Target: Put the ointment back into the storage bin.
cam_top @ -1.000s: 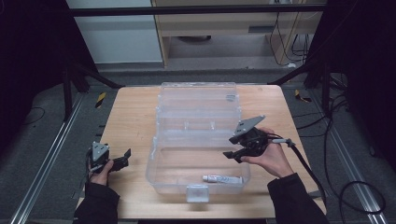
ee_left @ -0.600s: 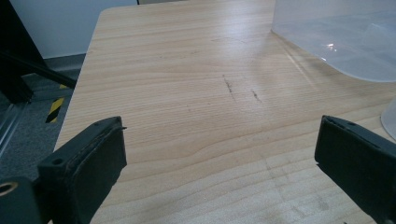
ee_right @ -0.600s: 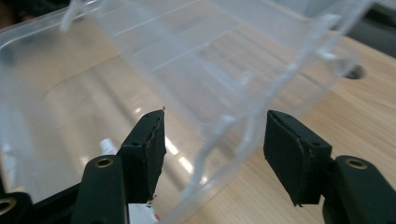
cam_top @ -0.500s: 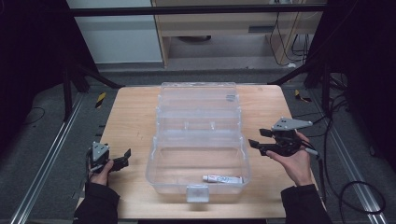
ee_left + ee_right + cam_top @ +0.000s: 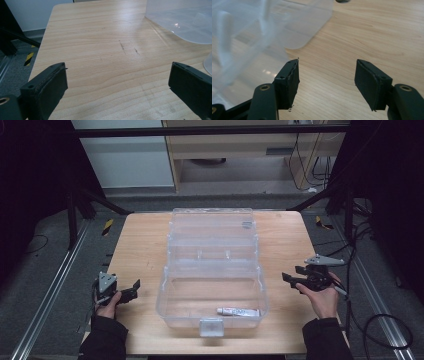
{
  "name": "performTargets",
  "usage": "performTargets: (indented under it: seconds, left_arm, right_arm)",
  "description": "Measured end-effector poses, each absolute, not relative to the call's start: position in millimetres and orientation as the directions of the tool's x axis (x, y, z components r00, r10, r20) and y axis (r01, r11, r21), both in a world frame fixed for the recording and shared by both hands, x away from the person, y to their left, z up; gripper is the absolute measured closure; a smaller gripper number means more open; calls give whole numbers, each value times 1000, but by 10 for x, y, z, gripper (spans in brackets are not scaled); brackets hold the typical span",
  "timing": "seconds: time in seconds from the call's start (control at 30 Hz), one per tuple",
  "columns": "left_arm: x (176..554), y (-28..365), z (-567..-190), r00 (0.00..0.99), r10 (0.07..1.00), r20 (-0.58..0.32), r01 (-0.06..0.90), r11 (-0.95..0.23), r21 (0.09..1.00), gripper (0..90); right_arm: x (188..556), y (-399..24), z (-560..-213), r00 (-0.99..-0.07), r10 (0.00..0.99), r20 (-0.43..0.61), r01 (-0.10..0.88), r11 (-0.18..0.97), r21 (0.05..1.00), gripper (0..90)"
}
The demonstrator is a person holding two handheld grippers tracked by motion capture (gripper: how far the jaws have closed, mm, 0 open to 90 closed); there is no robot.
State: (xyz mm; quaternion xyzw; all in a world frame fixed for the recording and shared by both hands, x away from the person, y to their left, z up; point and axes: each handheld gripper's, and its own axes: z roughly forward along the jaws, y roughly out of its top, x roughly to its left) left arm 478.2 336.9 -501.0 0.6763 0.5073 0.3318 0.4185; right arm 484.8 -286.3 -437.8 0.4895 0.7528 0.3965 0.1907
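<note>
High view, reading from our left: the left gripper (image 5: 131,287) rests low near the left edge of the wooden table (image 5: 140,250), its jaws spread wide with nothing between them; in the left gripper view we see only bare wood between the pads, with the clear wall of the box off to one side. In the middle stands the clear plastic box (image 5: 212,270), its lid (image 5: 212,225) thrown back flat toward the far side. A small white tube (image 5: 239,311) lies on the floor of the near tray, close to the front wall and toward its right corner, just beside the front latch (image 5: 211,326).

We judge the tube light and a little slick, likely soft enough to dent, so we would take it across its middle, with a gentle squeeze. The box looks light, stiff and slippery; its thin walls may flex, and it could slide if nudged. The rim or the latch seems the best hold.

On the right, the right gripper (image 5: 291,281) hovers just beside the box, jaws apart and empty. There is open table on both sides, though both grippers sit near the table's edges.
</note>
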Motion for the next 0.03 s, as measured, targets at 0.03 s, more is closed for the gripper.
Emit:
performTargets:
  seconds: [0.03]
  left_arm:
    - [4783, 3369, -5011, 264, 964, 23, 408, -134, 903, 16]
  right_arm:
    - [4852, -2873, -4400, -440, 893, 96, 589, 206, 782, 362]
